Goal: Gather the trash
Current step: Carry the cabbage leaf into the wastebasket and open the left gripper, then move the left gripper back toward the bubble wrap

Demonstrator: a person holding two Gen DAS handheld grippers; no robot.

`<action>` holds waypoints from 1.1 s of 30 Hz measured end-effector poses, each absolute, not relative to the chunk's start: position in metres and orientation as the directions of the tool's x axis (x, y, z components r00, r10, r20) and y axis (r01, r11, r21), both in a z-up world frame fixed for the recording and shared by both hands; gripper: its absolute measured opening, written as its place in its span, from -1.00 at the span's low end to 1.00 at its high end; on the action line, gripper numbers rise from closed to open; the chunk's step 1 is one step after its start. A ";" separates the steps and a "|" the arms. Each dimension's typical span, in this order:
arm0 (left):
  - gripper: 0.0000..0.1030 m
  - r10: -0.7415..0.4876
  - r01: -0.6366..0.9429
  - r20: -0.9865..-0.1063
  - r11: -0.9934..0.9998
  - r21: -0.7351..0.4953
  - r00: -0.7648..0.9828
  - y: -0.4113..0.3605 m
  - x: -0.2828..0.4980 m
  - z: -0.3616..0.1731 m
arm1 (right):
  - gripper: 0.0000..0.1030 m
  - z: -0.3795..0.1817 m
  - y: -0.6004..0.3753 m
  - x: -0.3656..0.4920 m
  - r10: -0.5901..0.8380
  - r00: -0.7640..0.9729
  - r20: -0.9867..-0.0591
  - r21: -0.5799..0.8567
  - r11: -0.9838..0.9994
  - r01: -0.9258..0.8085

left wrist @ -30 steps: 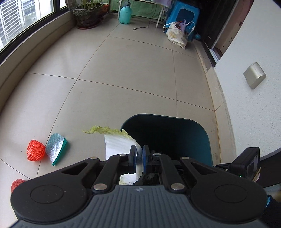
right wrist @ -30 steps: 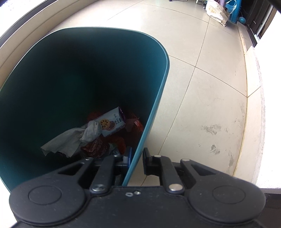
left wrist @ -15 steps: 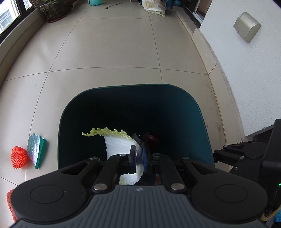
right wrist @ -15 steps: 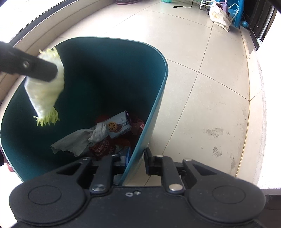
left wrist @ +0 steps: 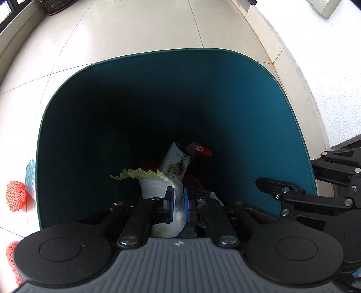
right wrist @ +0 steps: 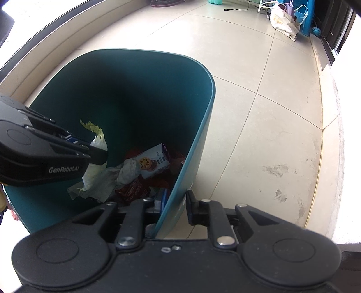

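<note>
My left gripper (left wrist: pixel 177 200) is shut on a white and yellow-green cabbage leaf (left wrist: pixel 153 182) and holds it inside the mouth of the teal trash bin (left wrist: pixel 259 126). The right wrist view shows the left gripper (right wrist: pixel 90 151) with the leaf (right wrist: pixel 98 139) over the bin's trash. My right gripper (right wrist: pixel 173 209) is shut on the bin's wall (right wrist: pixel 196 144), one finger inside and one outside. In the bin lie a small carton (right wrist: pixel 153 163), a crumpled tissue (right wrist: pixel 126 171) and red wrappers (right wrist: pixel 133 190).
On the floor left of the bin lie a red foam net (left wrist: pixel 14 196), a pale blue foam net (left wrist: pixel 30 175) and another red one (left wrist: pixel 11 252). A white wall (left wrist: pixel 327 78) is on the right. A plant pot (left wrist: pixel 56 5) and bags (right wrist: pixel 284 22) stand far off.
My left gripper has carried the cabbage leaf from beside the bin to over it and down into its mouth. My right gripper has kept its hold on the bin wall.
</note>
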State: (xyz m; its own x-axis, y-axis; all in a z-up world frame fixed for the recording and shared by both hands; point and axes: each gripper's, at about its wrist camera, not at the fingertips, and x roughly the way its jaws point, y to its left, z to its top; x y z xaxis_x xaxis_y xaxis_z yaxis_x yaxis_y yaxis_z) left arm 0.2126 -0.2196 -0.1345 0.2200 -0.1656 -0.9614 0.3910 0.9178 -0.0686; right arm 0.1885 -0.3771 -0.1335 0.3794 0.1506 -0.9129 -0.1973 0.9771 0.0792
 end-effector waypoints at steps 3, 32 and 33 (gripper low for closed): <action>-0.73 -0.191 0.398 -0.956 0.913 -0.090 0.224 -0.220 0.214 -0.130 | -0.68 -0.136 -0.376 0.189 0.148 0.379 -0.914 0.078 0.978 -0.195; 0.55 -0.116 -0.066 -0.916 0.986 -0.153 0.385 0.027 0.223 -0.093 | -0.69 -0.136 -0.375 0.197 0.140 0.362 -0.922 0.084 0.983 -0.165; 0.55 -0.091 -0.099 -0.925 0.986 -0.136 0.368 0.035 0.227 -0.104 | -0.69 -0.136 -0.376 0.198 0.139 0.361 -0.922 0.085 0.983 -0.163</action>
